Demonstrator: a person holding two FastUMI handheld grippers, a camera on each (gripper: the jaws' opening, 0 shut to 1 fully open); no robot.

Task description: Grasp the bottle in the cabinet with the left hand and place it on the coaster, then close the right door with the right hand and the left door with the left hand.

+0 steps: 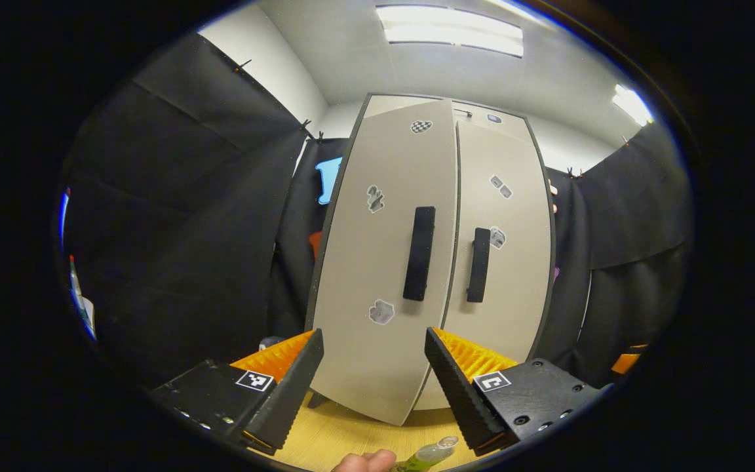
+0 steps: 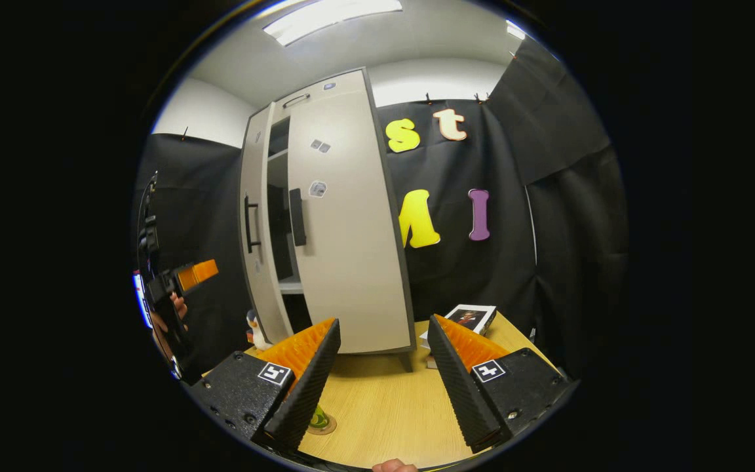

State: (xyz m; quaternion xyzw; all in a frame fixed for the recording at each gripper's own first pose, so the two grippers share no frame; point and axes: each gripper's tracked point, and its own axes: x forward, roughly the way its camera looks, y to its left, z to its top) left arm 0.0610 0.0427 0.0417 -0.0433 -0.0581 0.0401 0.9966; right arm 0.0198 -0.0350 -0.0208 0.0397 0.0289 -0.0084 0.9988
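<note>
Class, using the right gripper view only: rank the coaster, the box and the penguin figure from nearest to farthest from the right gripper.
1. Coaster: on the table beside the left finger of the right gripper, bottle base on it.
2. Box: just past the right finger, toward the wall.
3. Penguin figure: far left, at the cabinet's foot.

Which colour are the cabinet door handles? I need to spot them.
Black handles, on pale grey doors; clearest in the left gripper view.

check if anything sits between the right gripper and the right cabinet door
Nothing visible does. The open right gripper faces the ajar right door over bare table. The box lies off to the right, and the coaster sits low to the left.
</note>
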